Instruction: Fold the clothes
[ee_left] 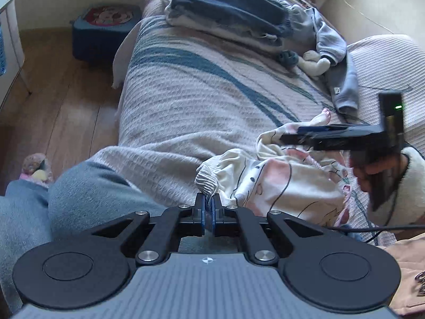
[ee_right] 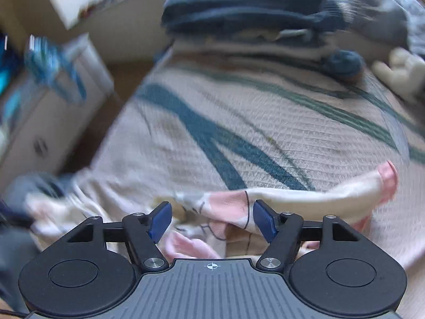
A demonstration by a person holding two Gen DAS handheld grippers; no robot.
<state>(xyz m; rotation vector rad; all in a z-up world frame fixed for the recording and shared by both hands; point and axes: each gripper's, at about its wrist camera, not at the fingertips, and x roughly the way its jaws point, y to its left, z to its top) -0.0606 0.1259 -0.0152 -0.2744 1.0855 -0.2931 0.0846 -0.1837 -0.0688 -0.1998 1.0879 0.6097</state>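
- Left hand-held gripper (ee_left: 209, 204) clamped on pyjama (ee_left: 279, 186) cuff, pinning that end for straightening.
- Right hand-held gripper (ee_right: 211, 220) open over pyjama, nothing gripped.
- Folded stack (ee_left: 225, 13) parked far on bed (ee_left: 186, 93).

Right-wrist view smeared, cabinet (ee_right: 53, 122) blurred, folded stack (ee_right: 252, 13) indistinct

A beige bedspread (ee_left: 186, 101), ribbed and crossed by sweeping teal stripes, was seen. Upon it, at its near edge, a cream garment (ee_left: 279, 186) printed with pink patches and thin black outlines was noted, its cuff (ee_right: 387, 175) done in pink. At the bedspread's far end a folded pile (ee_left: 225, 13) in navy over white was shown. Beside that, a pale grey-blue hoodie (ee_left: 342, 79) was draped. Black frames and blue pads (ee_right: 265, 220) were worn by both tools. Brown wood floor (ee_left: 61, 101) was glimpsed off the bedspread's side.
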